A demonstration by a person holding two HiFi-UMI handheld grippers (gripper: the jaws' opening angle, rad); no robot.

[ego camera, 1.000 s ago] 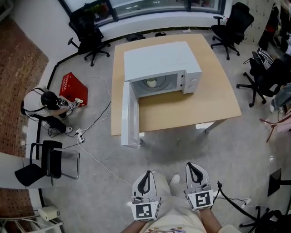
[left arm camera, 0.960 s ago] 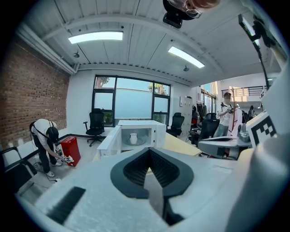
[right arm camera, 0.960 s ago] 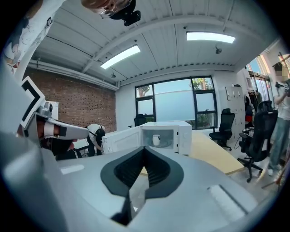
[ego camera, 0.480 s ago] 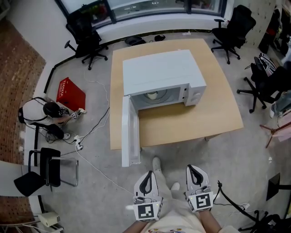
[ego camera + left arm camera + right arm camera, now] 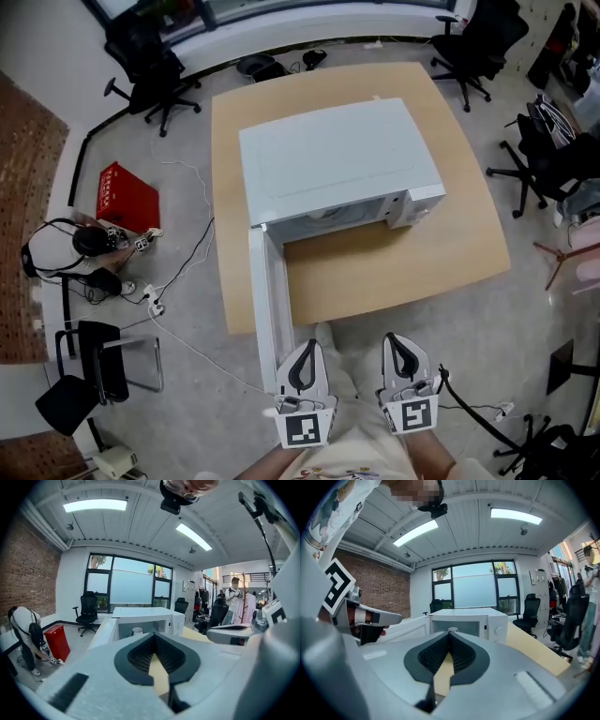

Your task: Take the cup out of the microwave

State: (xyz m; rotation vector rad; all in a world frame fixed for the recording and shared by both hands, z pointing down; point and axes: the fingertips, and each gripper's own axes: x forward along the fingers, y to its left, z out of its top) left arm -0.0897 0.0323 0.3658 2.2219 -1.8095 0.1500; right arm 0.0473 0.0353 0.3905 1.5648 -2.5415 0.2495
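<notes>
**A:** Cup (image 5: 137,631): where is it?

**B:** Start close. The left gripper (image 5: 306,349) and right gripper (image 5: 394,341) are side by side, short of the table's near edge. Both have their jaws pressed together with nothing between them.

**A:** And ahead of them?

**B:** The microwave door (image 5: 267,300) is swung wide open, its end near the left gripper. Beyond it, the white microwave (image 5: 328,159) sits on the wooden table (image 5: 403,262). The cup stands upright inside the cavity, left of the middle, well apart from both grippers.
</notes>
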